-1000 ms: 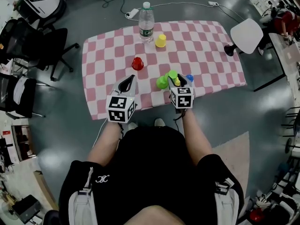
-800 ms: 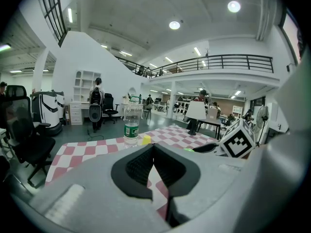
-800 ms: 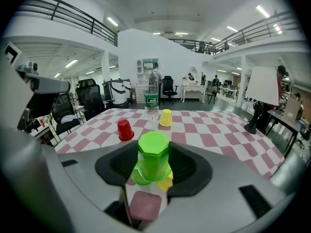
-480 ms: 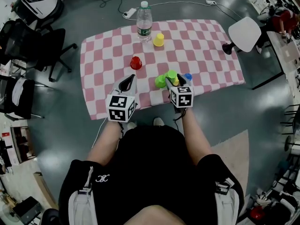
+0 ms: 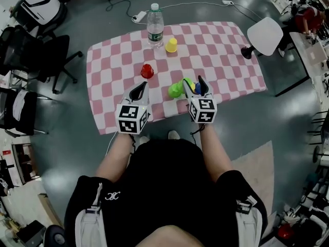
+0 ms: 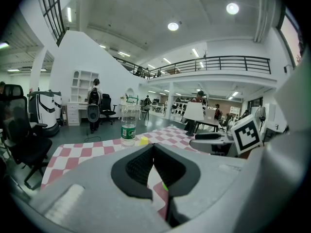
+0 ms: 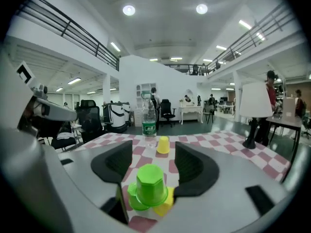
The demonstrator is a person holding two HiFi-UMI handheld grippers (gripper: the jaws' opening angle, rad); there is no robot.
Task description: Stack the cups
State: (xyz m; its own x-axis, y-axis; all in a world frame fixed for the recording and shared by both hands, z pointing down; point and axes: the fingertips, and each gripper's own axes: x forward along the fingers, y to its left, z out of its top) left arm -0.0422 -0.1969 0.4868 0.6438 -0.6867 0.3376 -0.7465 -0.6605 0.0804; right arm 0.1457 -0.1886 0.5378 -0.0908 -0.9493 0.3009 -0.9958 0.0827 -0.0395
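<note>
The right tongs (image 7: 153,162) stand wide apart, having just been opening, and a green cup (image 7: 150,184) shows low in the gap between the two dark pads, with neither pad touching it. That cup is upturned, bright lime, with a faceted base facing up. A second green cup (image 7: 131,199) peeks out at its lower left and a yellow cup (image 7: 167,206) at its lower right (whether it rests on them I cannot tell). The left tongs (image 6: 153,165) are closed, pad against pad, with nothing in them, and hang over the near edge of the worktop (image 5: 226,50), which is covered in pink-and-white checks. A blue cup (image 5: 198,88) sits just beside the right tongs. Farther out stand a red cup (image 5: 147,71), a lone yellow cup (image 7: 163,144) and, near it, a clear water bottle (image 7: 149,118) with a green label.
</note>
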